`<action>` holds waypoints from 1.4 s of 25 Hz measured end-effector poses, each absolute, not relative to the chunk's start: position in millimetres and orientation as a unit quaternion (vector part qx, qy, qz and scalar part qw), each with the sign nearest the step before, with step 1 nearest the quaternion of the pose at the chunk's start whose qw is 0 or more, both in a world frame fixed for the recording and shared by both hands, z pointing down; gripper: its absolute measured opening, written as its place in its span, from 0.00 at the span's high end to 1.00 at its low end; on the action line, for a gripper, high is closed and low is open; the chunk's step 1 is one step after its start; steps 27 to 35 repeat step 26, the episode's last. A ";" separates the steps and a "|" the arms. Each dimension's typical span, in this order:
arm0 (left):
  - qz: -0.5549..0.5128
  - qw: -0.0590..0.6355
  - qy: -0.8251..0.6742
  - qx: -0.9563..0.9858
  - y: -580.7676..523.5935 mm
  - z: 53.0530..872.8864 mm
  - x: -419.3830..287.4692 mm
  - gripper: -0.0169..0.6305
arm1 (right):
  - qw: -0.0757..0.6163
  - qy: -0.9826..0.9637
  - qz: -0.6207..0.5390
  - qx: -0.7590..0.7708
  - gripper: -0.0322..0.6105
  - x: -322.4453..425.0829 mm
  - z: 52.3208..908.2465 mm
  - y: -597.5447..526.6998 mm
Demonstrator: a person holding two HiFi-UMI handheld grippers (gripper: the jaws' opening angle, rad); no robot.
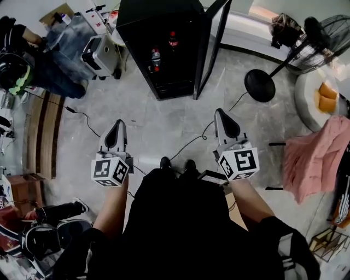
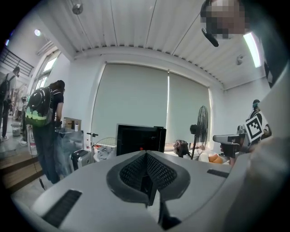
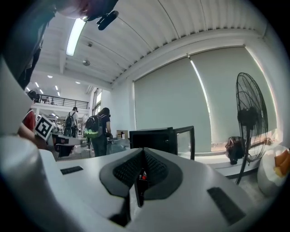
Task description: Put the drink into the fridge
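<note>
The person stands on the bare floor, facing the black fridge, which is well apart from both hands. Its door is swung open toward the right, so the shelves are in plain sight. A drink bottle with a red label stands on one of them and a second bottle stands deeper in. The task's thing is therefore inside the fridge and not in either hand.

The left tongs are clenched, pads together with nothing between them. The right tongs are the same, clenched on nothing (the speck of red in their slit is only a far-off bottle seen through the gap).

Both tools are held low and level in front of the body, pointing at the fridge. That looks like a resting carry, not a reach. Judging by this, the placing looks done, with only the open door perhaps left to deal with.
</note>
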State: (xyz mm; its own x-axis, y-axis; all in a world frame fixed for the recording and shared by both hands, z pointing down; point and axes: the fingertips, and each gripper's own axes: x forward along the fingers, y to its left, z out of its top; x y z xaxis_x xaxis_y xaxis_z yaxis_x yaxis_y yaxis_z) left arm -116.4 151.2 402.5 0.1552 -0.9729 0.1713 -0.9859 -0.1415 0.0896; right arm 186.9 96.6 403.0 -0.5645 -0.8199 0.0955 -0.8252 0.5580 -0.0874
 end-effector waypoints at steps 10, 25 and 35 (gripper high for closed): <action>0.017 0.083 -0.594 0.800 115.1 395.2 -110.3 0.95 | 0.043 -0.870 0.054 0.489 0.92 161.9 402.6 89.6; 0.012 0.098 -0.575 0.812 105.5 401.2 -99.8 0.95 | 0.047 -0.865 0.063 0.496 0.92 168.5 406.4 84.5; 0.011 0.099 -0.574 0.813 103.8 402.0 -99.4 0.95 | 0.046 -0.864 0.063 0.497 0.92 169.1 406.5 82.1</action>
